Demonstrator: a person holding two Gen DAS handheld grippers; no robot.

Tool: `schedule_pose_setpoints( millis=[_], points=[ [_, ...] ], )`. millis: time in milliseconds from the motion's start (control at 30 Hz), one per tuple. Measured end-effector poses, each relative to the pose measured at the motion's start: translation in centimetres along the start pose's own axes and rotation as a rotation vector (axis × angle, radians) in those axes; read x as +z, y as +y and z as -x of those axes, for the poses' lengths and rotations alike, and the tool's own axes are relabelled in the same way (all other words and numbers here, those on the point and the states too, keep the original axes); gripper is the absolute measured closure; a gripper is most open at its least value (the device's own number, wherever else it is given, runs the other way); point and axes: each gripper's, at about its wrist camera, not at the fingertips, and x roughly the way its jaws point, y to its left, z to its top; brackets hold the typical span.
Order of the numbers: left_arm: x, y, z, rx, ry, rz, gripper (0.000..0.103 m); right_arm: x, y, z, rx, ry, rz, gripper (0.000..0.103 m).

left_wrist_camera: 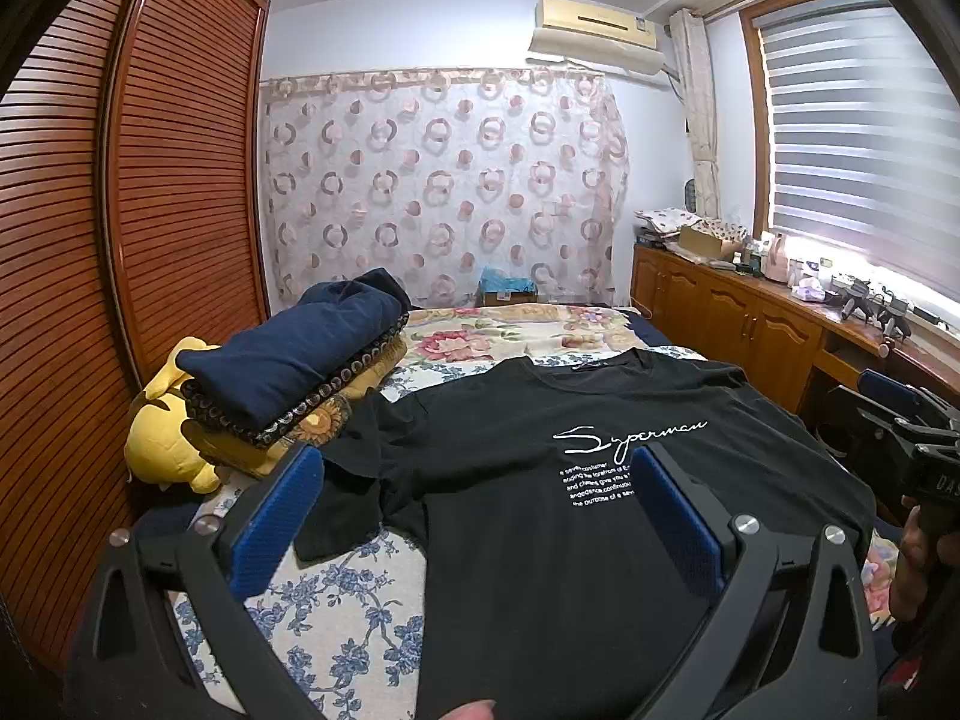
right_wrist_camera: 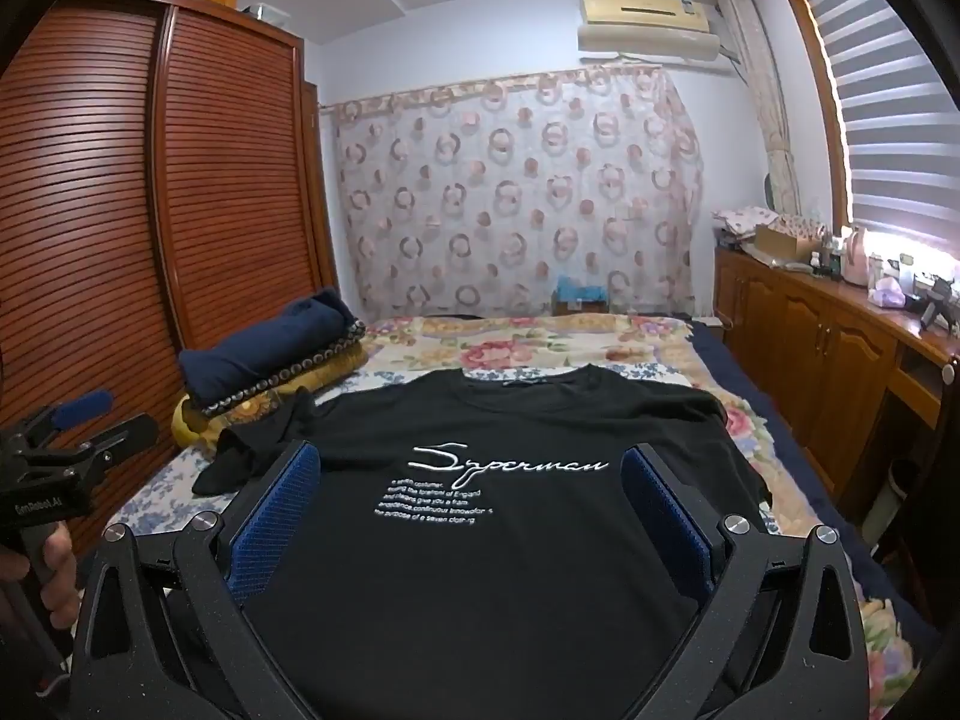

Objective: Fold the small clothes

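Observation:
A black T-shirt (left_wrist_camera: 540,450) with white "Superman" lettering lies flat, front up, on the bed, collar at the far end; it also shows in the right wrist view (right_wrist_camera: 510,540). Its left sleeve (left_wrist_camera: 354,480) is crumpled. My left gripper (left_wrist_camera: 474,468) is open, held above the shirt's near left part, holding nothing. My right gripper (right_wrist_camera: 471,468) is open above the shirt's near middle, holding nothing. The right gripper also shows at the right edge of the left wrist view (left_wrist_camera: 900,420); the left one shows at the left edge of the right wrist view (right_wrist_camera: 78,426).
A stack of folded clothes (left_wrist_camera: 300,360), navy on top, lies at the bed's left by a yellow plush toy (left_wrist_camera: 162,438). A floral bedspread (left_wrist_camera: 510,330) covers the bed. A slatted wardrobe (left_wrist_camera: 120,210) stands left, a wooden cabinet (left_wrist_camera: 750,318) with clutter right.

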Motion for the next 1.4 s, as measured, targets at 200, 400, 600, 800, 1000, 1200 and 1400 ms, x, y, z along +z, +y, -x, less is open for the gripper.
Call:
schedule_pose_setpoints(
  millis=[200, 400, 600, 800, 1000, 1200, 1400],
  points=[
    [0.0, 0.0, 0.0, -0.002, -0.002, -0.001, 0.000, 0.0, 0.1, 0.0, -0.002, -0.001, 0.000, 0.001],
    [0.1, -0.1, 0.4, -0.003, -0.004, -0.001, 0.000, 0.0, 0.0, 0.0, -0.001, -0.002, 0.000, 0.001],
    [0.3, 0.0, 0.5, -0.001, -0.007, -0.002, 0.000, -0.1, 0.0, 0.0, -0.002, -0.002, 0.000, 0.001],
    [0.9, 0.0, 0.6, 0.000, -0.010, -0.004, 0.000, -0.1, 0.0, 0.0, -0.001, -0.004, 0.000, 0.001],
    [1.0, 0.0, 0.8, 0.000, -0.013, -0.004, 0.000, -0.1, 0.1, 0.0, -0.002, -0.004, 0.001, 0.001],
    [1.1, -0.1, 0.9, -0.001, -0.015, -0.005, 0.000, -0.1, 0.1, 0.0, -0.002, -0.005, 0.002, 0.001],
    [1.3, -0.2, 1.0, -0.001, -0.018, -0.006, 0.000, -0.1, 0.2, 0.0, -0.002, -0.006, 0.002, 0.001]
  ],
)
